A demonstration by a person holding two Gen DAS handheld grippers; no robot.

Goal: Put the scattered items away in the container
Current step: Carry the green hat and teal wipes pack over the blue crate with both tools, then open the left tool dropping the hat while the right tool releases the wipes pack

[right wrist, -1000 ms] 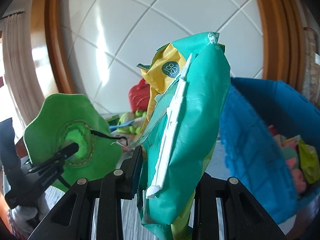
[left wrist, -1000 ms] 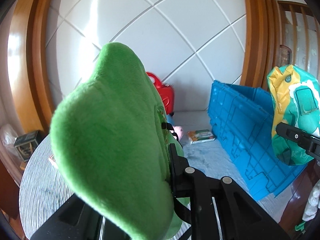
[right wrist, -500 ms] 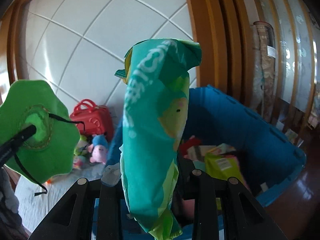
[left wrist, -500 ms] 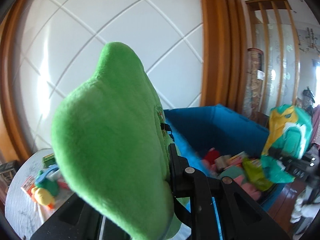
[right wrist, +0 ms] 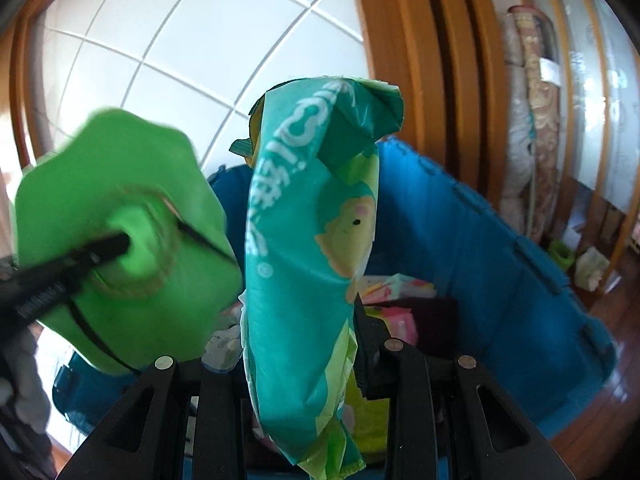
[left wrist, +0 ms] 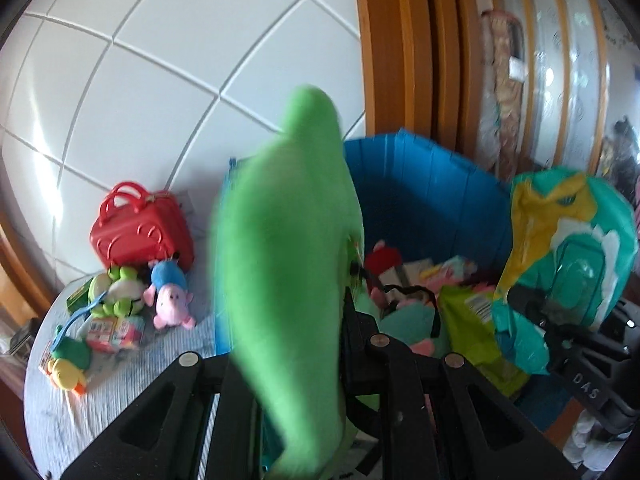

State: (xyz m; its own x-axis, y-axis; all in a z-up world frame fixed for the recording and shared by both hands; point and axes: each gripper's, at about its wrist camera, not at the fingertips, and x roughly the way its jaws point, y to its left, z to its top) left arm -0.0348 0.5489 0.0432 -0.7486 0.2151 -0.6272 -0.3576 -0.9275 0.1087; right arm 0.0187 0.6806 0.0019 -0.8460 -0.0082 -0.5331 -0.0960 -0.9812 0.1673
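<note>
A green plush [left wrist: 288,280] is clamped in the left gripper [left wrist: 296,360] over the blue bin [left wrist: 432,184]. A teal pack [right wrist: 308,264] is gripped by the right gripper [right wrist: 304,364] above the bin's inside.

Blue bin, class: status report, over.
Left gripper shut on green plush; right gripper shut on teal wipes pack. Both over blue bin. Nothing blocking the drop.
</note>
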